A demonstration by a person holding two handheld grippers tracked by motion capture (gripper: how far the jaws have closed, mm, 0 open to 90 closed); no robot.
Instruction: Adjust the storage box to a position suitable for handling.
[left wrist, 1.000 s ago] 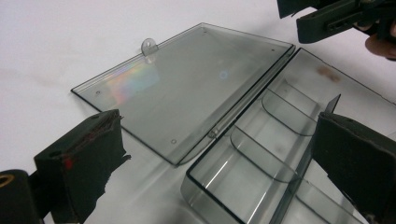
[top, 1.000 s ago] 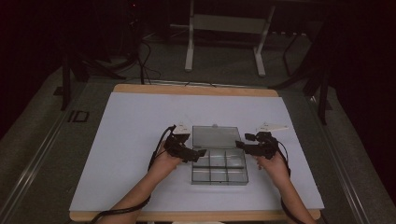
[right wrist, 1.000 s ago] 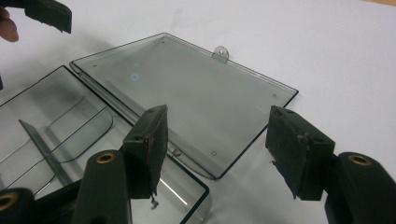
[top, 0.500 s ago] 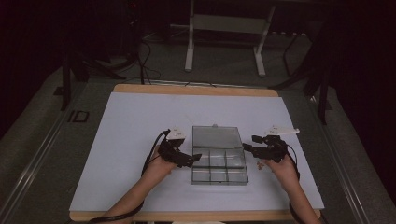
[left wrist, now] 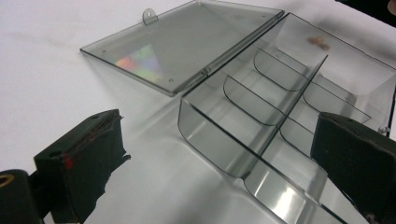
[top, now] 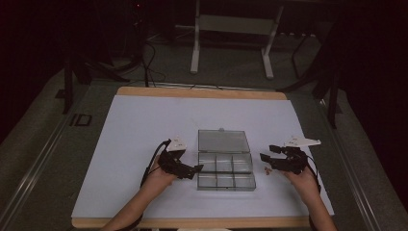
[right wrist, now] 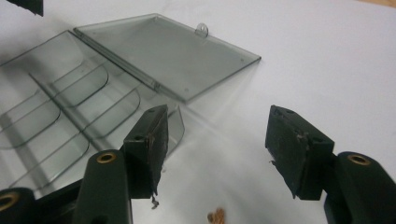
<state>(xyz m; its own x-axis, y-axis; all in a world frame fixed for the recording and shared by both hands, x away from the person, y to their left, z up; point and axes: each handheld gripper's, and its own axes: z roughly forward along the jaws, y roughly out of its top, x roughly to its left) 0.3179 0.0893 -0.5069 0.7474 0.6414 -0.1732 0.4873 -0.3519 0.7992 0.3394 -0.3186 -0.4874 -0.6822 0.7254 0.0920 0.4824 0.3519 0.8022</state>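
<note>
The left gripper hovered low at the left wall of the clear compartment box, its jaws spread wide with nothing between them. In the left gripper view one jaw stood over bare white table and the other over the tray's near corner; whether that jaw touched the plastic could not be told. The right gripper hung just off the box's right side, apart from it, jaws likewise parted and empty; its own view showed the tray's end wall close behind one jaw.

The box lay between the two grippers, near the front middle of the table. It was smoky transparent plastic, its tray split by thin curved dividers into six cells, all apparently empty. Its lid lay folded back flat on the table behind the tray, joined along a hinge, a small latch tab at its far edge.
</note>
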